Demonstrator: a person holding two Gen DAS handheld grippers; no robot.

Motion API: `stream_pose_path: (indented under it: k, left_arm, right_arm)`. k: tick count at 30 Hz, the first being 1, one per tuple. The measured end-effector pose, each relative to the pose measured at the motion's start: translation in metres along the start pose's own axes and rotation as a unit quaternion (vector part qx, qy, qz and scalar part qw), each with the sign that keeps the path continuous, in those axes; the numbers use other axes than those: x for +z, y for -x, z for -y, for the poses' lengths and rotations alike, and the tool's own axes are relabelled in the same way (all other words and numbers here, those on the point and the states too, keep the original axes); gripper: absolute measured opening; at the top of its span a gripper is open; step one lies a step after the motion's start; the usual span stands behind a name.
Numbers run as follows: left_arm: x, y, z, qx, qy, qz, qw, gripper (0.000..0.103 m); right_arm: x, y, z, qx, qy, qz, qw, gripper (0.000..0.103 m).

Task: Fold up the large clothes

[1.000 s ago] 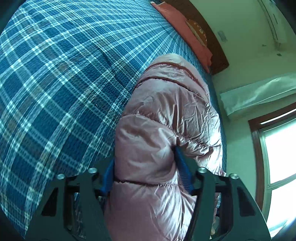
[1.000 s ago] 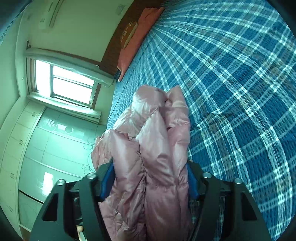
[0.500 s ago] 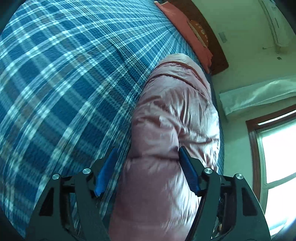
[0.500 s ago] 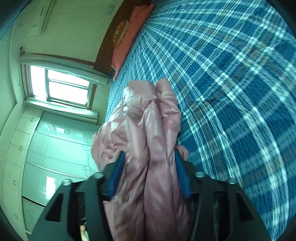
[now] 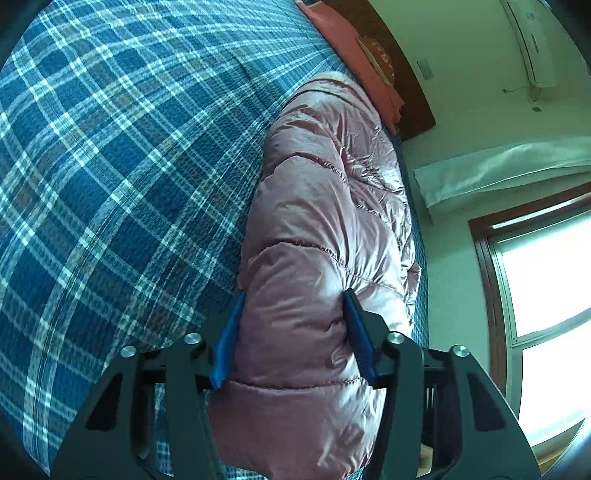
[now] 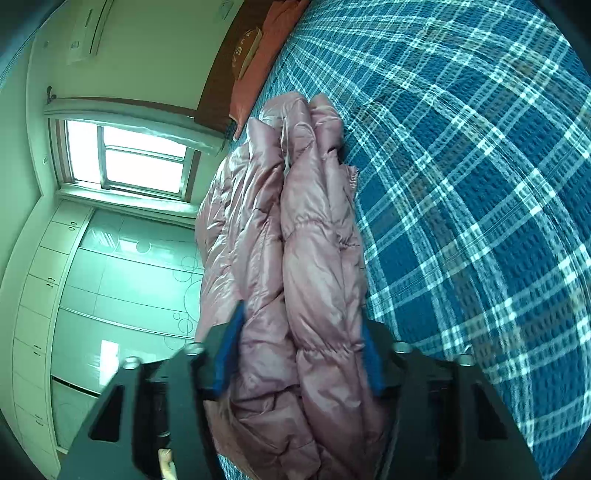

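A shiny pink quilted puffer jacket [image 5: 325, 206] lies bunched along the edge of a bed with a blue plaid cover [image 5: 122, 158]. My left gripper [image 5: 293, 325] is shut on a thick padded fold of the jacket, its blue pads pressing into both sides. In the right wrist view the same jacket [image 6: 306, 229] shows as several gathered folds running away from me. My right gripper [image 6: 303, 332] is shut on those folds, with blue pads on either side. The jacket's lower part is hidden behind the gripper bodies.
A salmon pillow [image 5: 354, 55] and a dark wooden headboard [image 5: 406, 81] stand at the far end of the bed. A window [image 5: 546, 295] and a white wall lie beside the bed. Pale wardrobe doors [image 6: 110, 295] and an air conditioner [image 6: 88, 33] show in the right wrist view.
Both grippers keep their hold on the jacket. The jacket has shifted a little across the bed and lies more stretched out along its edge; the views have tilted slightly.
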State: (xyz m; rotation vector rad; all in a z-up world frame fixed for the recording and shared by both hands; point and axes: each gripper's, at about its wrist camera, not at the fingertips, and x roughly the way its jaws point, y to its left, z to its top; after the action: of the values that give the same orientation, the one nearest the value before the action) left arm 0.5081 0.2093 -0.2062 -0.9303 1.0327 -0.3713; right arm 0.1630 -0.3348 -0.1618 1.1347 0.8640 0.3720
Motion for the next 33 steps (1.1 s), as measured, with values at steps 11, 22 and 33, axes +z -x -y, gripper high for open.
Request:
stream_pose_path:
  k: [11,22,33]
  left_arm:
    - [-0.004,-0.01,-0.002,0.025,-0.026,0.013,0.9993,0.048]
    - [-0.013,-0.007,0.0,0.04,-0.011,0.042,0.9983,0.049]
    - [-0.02,-0.002,0.012,0.089,-0.034,0.069,0.9931,0.064]
  right_arm:
    - [-0.008,-0.001,0.018,0.011,-0.02,0.004,1.0,0.038]
    - [-0.012,0.0,0.021,0.008,-0.03,0.03,0.999,0.038]
    - [-0.034,0.009,0.013,-0.006,-0.029,0.056,0.998,0.045]
